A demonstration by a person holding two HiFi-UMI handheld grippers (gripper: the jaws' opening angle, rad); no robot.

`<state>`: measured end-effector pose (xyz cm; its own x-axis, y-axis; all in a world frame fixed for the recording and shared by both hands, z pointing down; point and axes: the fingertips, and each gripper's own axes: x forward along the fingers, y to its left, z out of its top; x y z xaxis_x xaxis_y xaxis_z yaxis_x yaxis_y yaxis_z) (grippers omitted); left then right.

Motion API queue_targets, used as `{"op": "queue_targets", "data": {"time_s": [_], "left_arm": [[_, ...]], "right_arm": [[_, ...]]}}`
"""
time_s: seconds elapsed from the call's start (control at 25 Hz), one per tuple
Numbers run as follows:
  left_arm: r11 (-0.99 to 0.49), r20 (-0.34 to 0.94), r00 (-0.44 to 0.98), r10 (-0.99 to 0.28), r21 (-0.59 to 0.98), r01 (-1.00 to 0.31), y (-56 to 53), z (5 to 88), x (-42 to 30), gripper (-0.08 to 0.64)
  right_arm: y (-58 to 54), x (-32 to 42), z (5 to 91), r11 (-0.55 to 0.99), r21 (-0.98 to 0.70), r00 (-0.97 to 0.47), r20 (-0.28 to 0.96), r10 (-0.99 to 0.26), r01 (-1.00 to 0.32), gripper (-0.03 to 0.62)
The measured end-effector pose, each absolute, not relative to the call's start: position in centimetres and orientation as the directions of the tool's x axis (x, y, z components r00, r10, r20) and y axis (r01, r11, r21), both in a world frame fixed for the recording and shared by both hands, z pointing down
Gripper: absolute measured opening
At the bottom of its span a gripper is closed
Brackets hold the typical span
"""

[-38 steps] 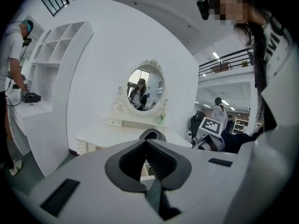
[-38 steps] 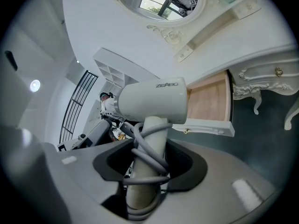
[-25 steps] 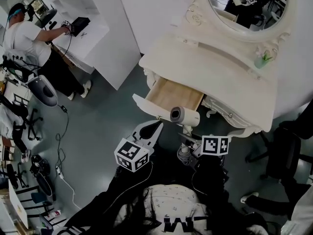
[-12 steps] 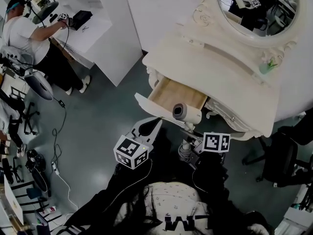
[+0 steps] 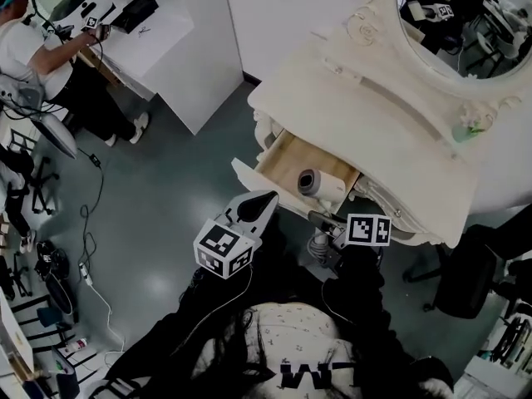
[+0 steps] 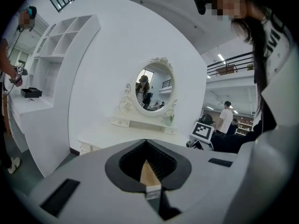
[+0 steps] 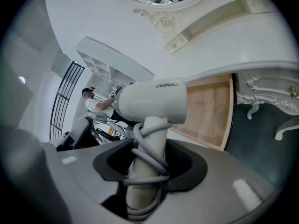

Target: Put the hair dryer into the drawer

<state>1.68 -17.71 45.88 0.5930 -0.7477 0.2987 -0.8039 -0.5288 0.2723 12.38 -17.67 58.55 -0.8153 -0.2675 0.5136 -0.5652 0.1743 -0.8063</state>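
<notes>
A white hair dryer [image 5: 320, 184] with a dark nozzle end hangs over the front of the open wooden drawer [image 5: 291, 158] of the white dressing table [image 5: 374, 115]. My right gripper [image 5: 322, 223] is shut on its handle from below. In the right gripper view the hair dryer [image 7: 149, 101] stands up between the jaws of the right gripper [image 7: 148, 155], its grey cord wound round the handle, and the drawer [image 7: 210, 111] lies just behind. My left gripper [image 5: 264, 199] is shut and holds nothing, its tip close to the drawer's front panel. The left gripper [image 6: 146, 146] points at the table.
An oval mirror [image 5: 465, 15] and a small green plant [image 5: 474, 127] stand on the table top. A dark chair [image 5: 465, 277] is at the right. A person [image 5: 33, 48] works at a white desk [image 5: 158, 32] at far left. Cables [image 5: 83, 248] trail on the floor.
Both grippers have moved toward the dressing table. The hair dryer has gone with the right gripper from just before the drawer's front to over the drawer.
</notes>
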Motion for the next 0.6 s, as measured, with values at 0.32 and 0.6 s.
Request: {"op": "queue_targets", "data": {"time_s": [0.32,0.6], "left_arm": [[-0.514,0.292,0.587,-0.755,0.292,-0.807,-20.4,46.0,-0.1,-0.014],[-0.487,0.296,0.568,-0.768,0.306,-0.818,-21.7,46.4,-1.9,-0.014]], "right_arm": [[-22.3,11.2,63.9,0.183,-0.756,-0.778,0.617,-0.122,-0.628,0.213],[-26.1,10.9,68.1,0.215,-0.694,-0.714,0.7,-0.023,-0.688,0.213]]}}
